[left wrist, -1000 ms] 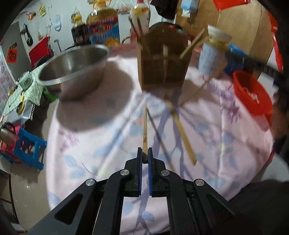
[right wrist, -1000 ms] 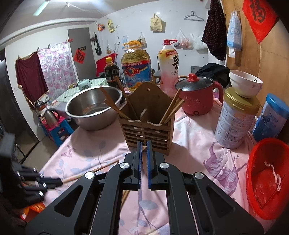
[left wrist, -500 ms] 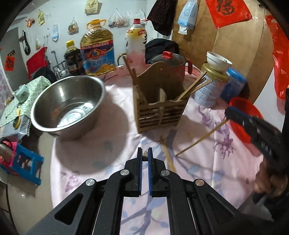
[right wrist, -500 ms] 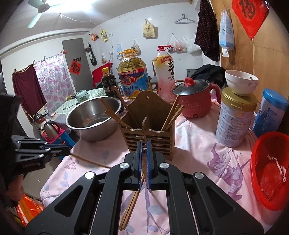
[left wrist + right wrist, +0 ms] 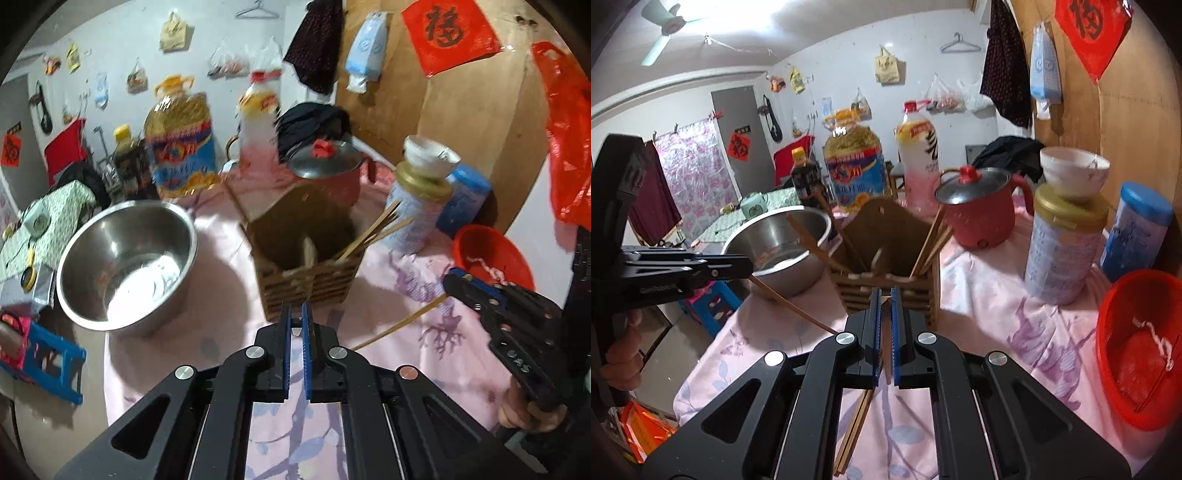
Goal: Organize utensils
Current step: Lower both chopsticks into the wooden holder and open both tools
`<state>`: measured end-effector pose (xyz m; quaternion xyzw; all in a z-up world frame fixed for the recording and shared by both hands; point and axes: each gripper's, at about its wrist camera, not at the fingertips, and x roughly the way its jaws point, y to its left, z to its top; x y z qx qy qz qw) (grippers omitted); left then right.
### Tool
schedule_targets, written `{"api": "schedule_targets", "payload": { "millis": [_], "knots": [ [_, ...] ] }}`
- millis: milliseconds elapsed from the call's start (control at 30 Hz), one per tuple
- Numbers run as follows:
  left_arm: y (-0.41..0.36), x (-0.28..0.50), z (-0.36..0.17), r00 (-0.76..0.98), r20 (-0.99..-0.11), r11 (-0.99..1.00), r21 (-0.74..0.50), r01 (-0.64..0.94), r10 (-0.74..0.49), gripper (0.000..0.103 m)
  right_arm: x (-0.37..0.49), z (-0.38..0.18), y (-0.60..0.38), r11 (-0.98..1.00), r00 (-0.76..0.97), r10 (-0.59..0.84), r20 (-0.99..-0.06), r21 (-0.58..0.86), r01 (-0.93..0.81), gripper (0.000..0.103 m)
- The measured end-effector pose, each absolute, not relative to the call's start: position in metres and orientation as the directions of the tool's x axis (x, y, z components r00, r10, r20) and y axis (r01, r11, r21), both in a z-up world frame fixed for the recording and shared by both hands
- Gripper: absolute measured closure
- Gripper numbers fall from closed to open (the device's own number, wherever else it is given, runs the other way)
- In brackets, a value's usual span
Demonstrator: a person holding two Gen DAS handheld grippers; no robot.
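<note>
A wooden utensil holder (image 5: 306, 291) (image 5: 894, 229) stands mid-table with several chopsticks leaning in its compartments. My left gripper (image 5: 295, 314) is shut on a chopstick, of which only the end (image 5: 295, 331) shows between the pads. In the right wrist view the left gripper (image 5: 748, 265) hovers left of the holder, its chopstick (image 5: 794, 306) slanting down to the cloth. My right gripper (image 5: 884, 295) is shut on another chopstick (image 5: 886, 339). From the left wrist view the right gripper (image 5: 448, 278) is right of the holder, its chopstick (image 5: 399, 323) angling down-left. Loose chopsticks (image 5: 853, 424) lie on the cloth below.
A steel bowl (image 5: 125, 258) sits left of the holder, a red pot (image 5: 979, 206) behind it. A tin topped with a white bowl (image 5: 1063, 251), a blue canister (image 5: 1137, 229) and a red basket (image 5: 1137, 350) stand right. Oil bottles (image 5: 855, 166) line the back.
My left gripper has risen with its chopstick, lifting it off the cloth, and now sees the holder from higher up. The right gripper has barely moved and keeps its chopstick.
</note>
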<state>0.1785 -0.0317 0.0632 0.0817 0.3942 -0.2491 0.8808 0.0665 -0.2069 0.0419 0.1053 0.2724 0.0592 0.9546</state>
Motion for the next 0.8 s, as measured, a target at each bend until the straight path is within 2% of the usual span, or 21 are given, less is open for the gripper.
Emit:
{"api": "schedule_targets", "payload": {
  "millis": [300, 500, 667, 733, 800],
  "knots": [
    [-0.047, 0.192, 0.141, 0.619, -0.677, 0.844, -0.005, 0.536, -0.397, 0.097, 0.076, 0.111, -0.22, 0.976, 0.913, 0.158, -0.376, 0.201, -0.086, 0.097],
    [-0.061, 0.217, 0.153, 0.652, -0.658, 0.855, 0.024, 0.518, -0.377, 0.097, 0.098, 0.143, -0.226, 0.979, 0.946, 0.138, -0.293, 0.185, -0.086, 0.097],
    [-0.067, 0.245, 0.119, 0.607, -0.711, 0.868, -0.011, 0.496, -0.356, 0.097, 0.126, 0.128, -0.226, 0.979, 0.937, 0.133, -0.322, 0.187, -0.075, 0.097],
    [-0.068, 0.257, 0.102, 0.574, -0.74, 0.868, -0.028, 0.495, -0.351, 0.097, 0.142, 0.111, -0.222, 0.982, 0.921, 0.133, -0.367, 0.175, -0.072, 0.097],
    [-0.066, 0.267, 0.085, 0.563, -0.759, 0.884, -0.033, 0.467, -0.326, 0.09, 0.164, 0.087, -0.217, 0.981, 0.876, 0.151, -0.459, 0.177, -0.077, 0.096]
  ]
}}
